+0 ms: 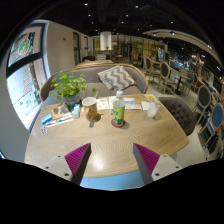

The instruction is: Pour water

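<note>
On the surface point(120, 145), well beyond our spread, empty claw point(112, 160), stand the bottle point(119, 108) and cup point(91, 108); we judge pouring unstarted.

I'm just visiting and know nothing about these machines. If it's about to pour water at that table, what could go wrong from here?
The tool is open and empty, short of the bottle, which looks tall and narrow, so a crooked grab might tip it. A cup and a glass stand apart on either side; aiming for the wrong one, or missing, would wet the papers lying behind the bottle. The potted plant sits close to the cup and could be bumped.
</note>
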Tool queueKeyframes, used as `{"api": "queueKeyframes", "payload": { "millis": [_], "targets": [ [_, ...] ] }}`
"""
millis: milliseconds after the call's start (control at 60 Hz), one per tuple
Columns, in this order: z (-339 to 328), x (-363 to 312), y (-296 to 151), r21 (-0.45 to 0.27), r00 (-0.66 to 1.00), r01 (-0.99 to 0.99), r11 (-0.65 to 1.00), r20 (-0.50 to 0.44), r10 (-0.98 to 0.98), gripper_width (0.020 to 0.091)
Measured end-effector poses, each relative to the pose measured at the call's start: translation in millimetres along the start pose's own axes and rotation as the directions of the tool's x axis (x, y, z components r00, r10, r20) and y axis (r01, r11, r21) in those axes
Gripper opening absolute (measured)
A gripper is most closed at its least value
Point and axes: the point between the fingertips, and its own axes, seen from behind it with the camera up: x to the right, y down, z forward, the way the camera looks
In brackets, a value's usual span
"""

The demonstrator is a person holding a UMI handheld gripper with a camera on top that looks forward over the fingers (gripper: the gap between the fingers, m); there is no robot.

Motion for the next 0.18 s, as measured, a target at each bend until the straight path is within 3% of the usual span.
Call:
{"api": "queueKeyframes", "payload": {
  "millis": [183],
  "targets": [
    [-1.0, 3.0, -2.7, 0.008, 0.999, 0.035, 0.999, -0.010, -0.035, 0.0854]
  ]
}}
